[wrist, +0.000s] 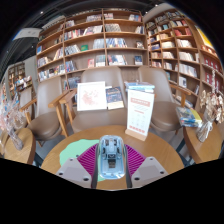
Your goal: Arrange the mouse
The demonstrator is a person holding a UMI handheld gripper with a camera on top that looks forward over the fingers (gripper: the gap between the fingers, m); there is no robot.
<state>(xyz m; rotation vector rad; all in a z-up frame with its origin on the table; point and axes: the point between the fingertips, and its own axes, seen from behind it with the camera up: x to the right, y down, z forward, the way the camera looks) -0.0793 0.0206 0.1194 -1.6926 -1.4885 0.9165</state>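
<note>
A clear, light-blue computer mouse sits between my two fingers, whose magenta pads press on both of its sides. My gripper is shut on the mouse and holds it over a round wooden table. A light green mat lies on the table just left of the fingers, partly hidden by them.
A white sign card stands upright on the table beyond the fingers to the right. Chairs stand around the table, with books displayed behind. Tall bookshelves fill the back of the room.
</note>
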